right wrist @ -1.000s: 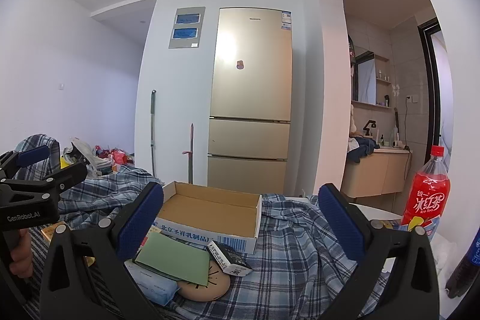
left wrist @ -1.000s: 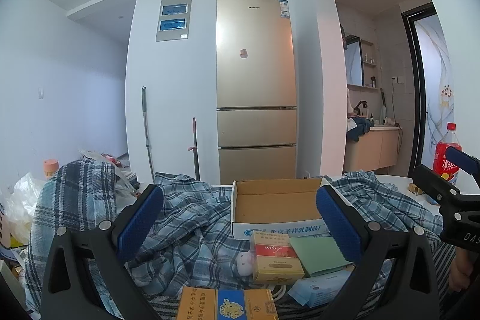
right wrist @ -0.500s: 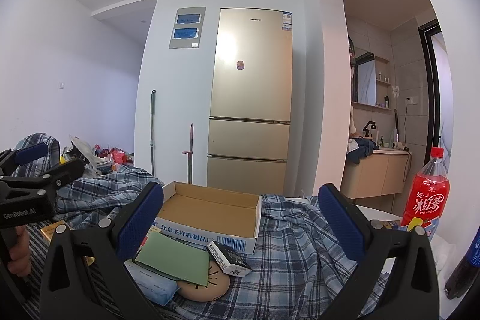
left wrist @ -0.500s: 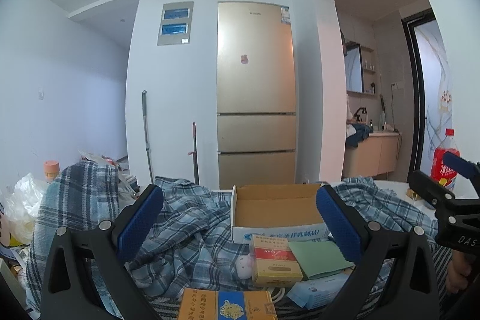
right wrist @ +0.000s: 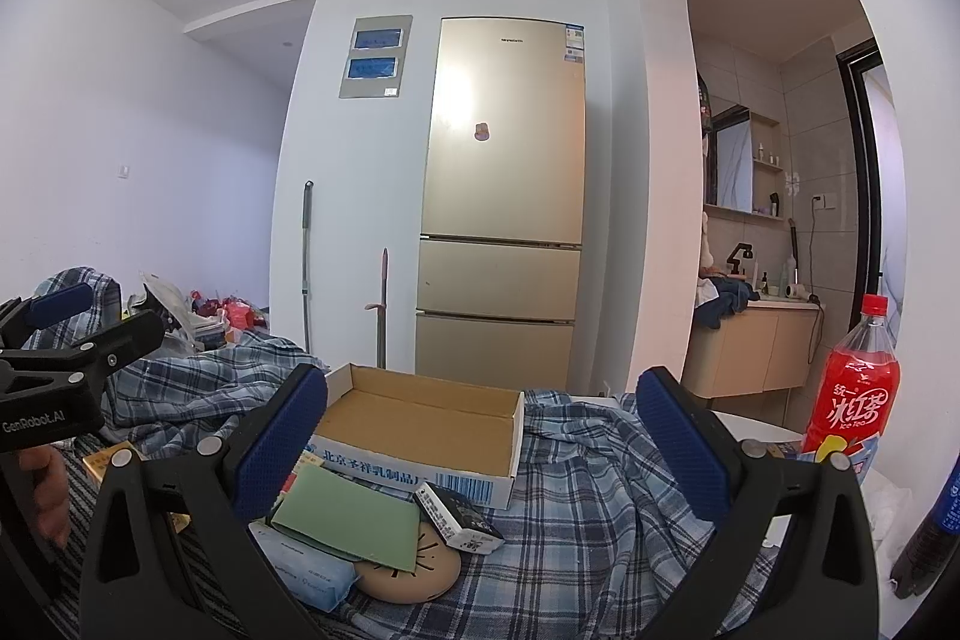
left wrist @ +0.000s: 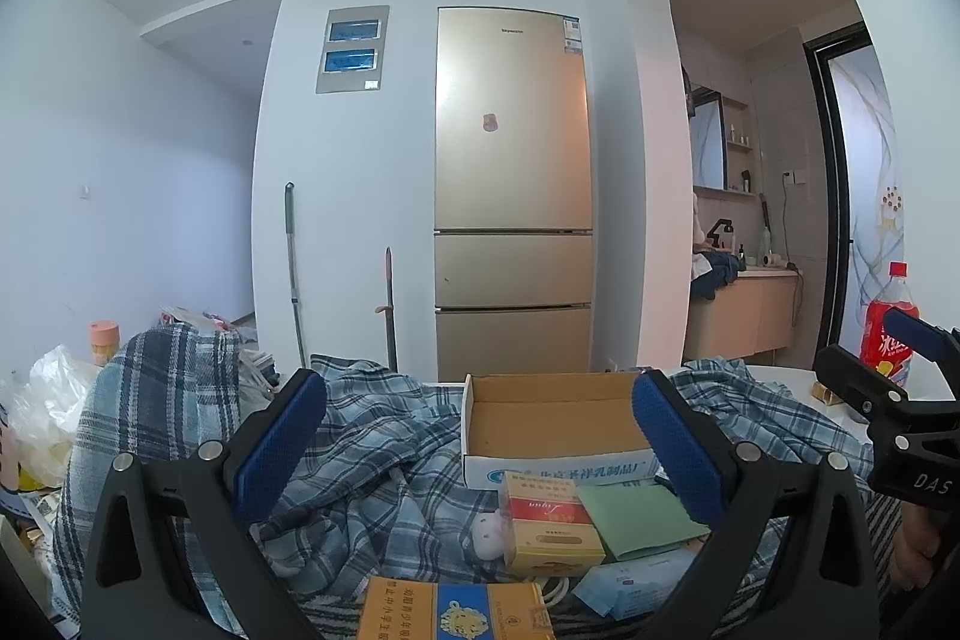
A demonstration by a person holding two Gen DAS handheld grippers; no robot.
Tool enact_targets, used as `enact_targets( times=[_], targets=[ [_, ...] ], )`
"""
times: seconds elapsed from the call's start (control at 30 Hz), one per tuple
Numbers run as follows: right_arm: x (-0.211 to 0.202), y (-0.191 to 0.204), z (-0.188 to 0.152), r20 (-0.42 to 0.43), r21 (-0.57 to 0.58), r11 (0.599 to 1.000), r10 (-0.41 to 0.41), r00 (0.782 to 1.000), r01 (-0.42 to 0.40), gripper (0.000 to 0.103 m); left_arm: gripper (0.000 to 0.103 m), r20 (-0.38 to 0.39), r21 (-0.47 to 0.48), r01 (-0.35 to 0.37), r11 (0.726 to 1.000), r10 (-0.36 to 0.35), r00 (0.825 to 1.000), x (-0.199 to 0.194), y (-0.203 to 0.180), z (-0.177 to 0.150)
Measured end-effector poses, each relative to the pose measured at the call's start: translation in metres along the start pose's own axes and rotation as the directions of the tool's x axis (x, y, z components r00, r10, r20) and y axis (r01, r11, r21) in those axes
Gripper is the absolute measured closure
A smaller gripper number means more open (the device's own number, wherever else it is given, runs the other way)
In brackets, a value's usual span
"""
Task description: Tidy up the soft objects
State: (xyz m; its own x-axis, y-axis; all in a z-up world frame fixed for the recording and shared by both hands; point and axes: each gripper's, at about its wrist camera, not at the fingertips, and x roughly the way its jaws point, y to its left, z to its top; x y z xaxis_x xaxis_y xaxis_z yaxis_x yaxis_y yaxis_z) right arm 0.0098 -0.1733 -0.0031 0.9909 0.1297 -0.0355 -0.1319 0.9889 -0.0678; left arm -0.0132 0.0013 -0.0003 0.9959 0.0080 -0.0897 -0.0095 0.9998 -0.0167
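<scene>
A blue plaid shirt lies crumpled over the table, and it also shows in the right wrist view as plaid cloth. An empty cardboard box rests on it. In front lie a red-and-yellow carton, a green pad, a tissue pack, a small white plush and a beige round pad. My left gripper hangs open above the clutter, holding nothing. My right gripper is open too, empty, over the box.
A gold fridge stands at the back wall. A red iced-tea bottle stands at the table's right. A small black-and-white box and a yellow-blue carton lie near. Plastic bags pile up on the left.
Both views have tilted slightly upward and drifted a little; the objects sit lower in frame. Both grippers stay open and nothing on the table has moved.
</scene>
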Motion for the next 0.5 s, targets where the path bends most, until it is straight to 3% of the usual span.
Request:
enact_targets(
  times=[0.13, 0.3, 0.5],
  targets=[
    [0.000, -0.002, 0.003, -0.007, 0.003, 1.000, 0.012, 1.000, -0.012, 0.000, 0.000, -0.017, -0.008, 0.010, 1.000, -0.010, 1.000, 0.003, 0.001, 0.001],
    [-0.004, -0.004, 0.020, -0.045, -0.010, 1.000, 0.002, 0.999, -0.002, 0.000, 0.000, -0.109, 0.037, -0.013, 0.999, 0.017, 0.994, 0.005, 0.001, 0.014],
    [-0.018, -0.005, 0.045, -0.074, 0.008, 1.000, 0.026, 0.997, -0.025, 0.000, 0.000, -0.088, 0.119, -0.007, 0.993, 0.018, 0.996, -0.023, 0.004, 0.034]
  ],
)
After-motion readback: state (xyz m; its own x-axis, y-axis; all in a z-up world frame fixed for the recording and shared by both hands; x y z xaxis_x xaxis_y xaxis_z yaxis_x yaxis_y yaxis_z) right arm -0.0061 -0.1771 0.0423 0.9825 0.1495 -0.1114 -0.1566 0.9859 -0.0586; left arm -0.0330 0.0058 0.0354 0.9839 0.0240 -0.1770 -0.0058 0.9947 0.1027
